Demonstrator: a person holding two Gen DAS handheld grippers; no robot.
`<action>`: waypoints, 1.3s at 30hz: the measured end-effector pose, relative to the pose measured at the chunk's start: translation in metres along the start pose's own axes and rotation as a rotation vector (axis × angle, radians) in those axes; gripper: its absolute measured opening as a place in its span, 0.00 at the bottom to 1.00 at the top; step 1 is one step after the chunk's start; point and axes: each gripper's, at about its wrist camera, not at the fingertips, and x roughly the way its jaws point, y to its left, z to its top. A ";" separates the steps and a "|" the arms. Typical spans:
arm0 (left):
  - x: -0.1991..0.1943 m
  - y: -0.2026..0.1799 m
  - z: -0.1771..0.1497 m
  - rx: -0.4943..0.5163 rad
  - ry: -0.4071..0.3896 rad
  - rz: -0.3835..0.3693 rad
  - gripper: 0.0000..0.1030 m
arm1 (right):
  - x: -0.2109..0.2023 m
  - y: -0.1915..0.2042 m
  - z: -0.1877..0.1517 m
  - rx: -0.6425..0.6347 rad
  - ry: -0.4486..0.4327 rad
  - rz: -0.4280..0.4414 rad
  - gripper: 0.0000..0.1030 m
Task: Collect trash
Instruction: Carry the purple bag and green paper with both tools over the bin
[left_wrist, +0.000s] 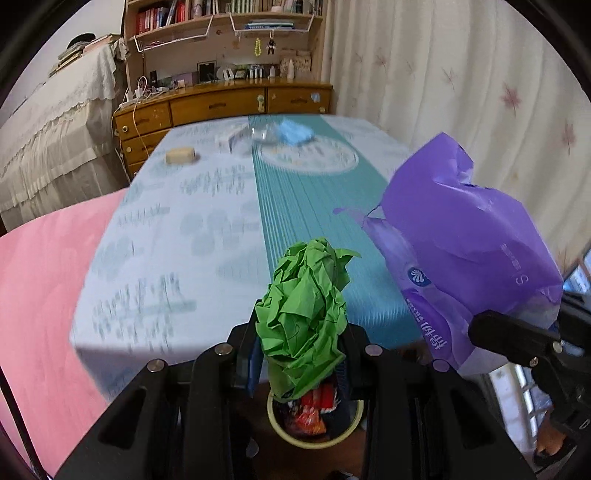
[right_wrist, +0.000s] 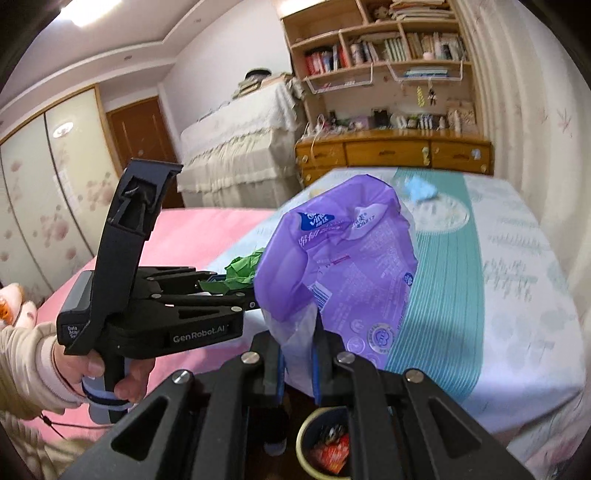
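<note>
Green crumpled paper (left_wrist: 301, 317), one wad, is clamped between the jaws of the left gripper (left_wrist: 301, 354). Purple plastic wrapper (right_wrist: 332, 266), one, limp and empty-looking, is pinched at its lower edge by the right gripper (right_wrist: 299, 354), jaws closed tight on the film.

Step in hand, as judged: carrying both pieces off the table (left_wrist: 207, 221) toward the bin (left_wrist: 314, 441). One bin, yellow-rimmed, stands on the floor below the table's near edge, directly under both grippers, with red wrappers already inside.

Next move calls for: lowering each load over the rim, then parting the jaws; the wrapper is wide and floppy, so it likely needs centring or it may drape over the edge.

Left on the table, far end: one blue crumpled piece (left_wrist: 295, 131), one clear plastic item (left_wrist: 264, 134) beside it, one small white box (left_wrist: 231, 138), one tan block (left_wrist: 180, 155). Blur hides finer detail.

Person: one hand (right_wrist: 107, 369), sleeve visible, holding the left gripper's handle.
</note>
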 end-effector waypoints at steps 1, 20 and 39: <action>0.003 -0.002 -0.009 0.005 0.005 0.000 0.29 | 0.002 0.001 -0.009 -0.002 0.014 0.006 0.10; 0.133 -0.019 -0.145 0.049 0.285 -0.023 0.29 | 0.127 -0.030 -0.168 0.027 0.443 0.022 0.09; 0.258 0.012 -0.189 -0.078 0.493 -0.046 0.32 | 0.238 -0.119 -0.254 0.499 0.594 0.004 0.13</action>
